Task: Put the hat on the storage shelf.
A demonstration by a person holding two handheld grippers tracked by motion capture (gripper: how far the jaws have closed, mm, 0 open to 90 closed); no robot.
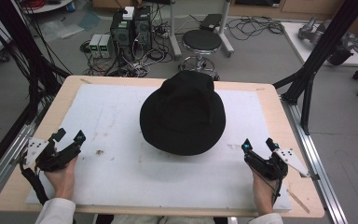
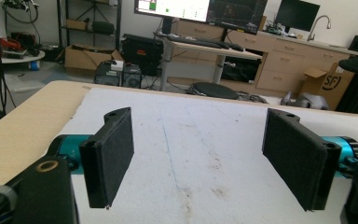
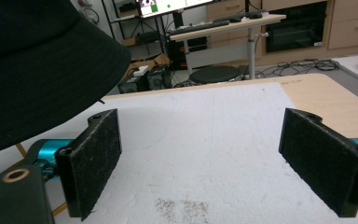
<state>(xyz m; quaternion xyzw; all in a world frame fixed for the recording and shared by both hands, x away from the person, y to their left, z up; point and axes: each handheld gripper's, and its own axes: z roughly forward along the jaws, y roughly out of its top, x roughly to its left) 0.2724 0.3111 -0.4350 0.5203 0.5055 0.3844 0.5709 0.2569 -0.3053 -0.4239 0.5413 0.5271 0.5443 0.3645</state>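
The black hat sits crown up at the centre of the high view, on the white mat that covers the desk. Its brim spreads round it and seems to rest flat on the mat; the crown is soft and slightly dented. In the right gripper view the hat fills the upper left of the frame, its brim edge hanging above the near jaw.

The right gripper is at the lower right of the high view, just beside the brim but not touching it, its jaws spread wide with nothing between them. The left gripper is at the lower left, well apart from the hat, jaws likewise spread wide and empty; its own view looks across bare, lightly stained mat towards the far desk edge.

The step in hand looks like the approach to the hat. To do it well, each gripper should probably come in low from its own side, so that one jaw slides under the brim and the other over it. Closing on the brim edge rather than the crown should keep the soft felt from crumpling. Both sides ought to close and rise together, or the hat may tilt and slip.
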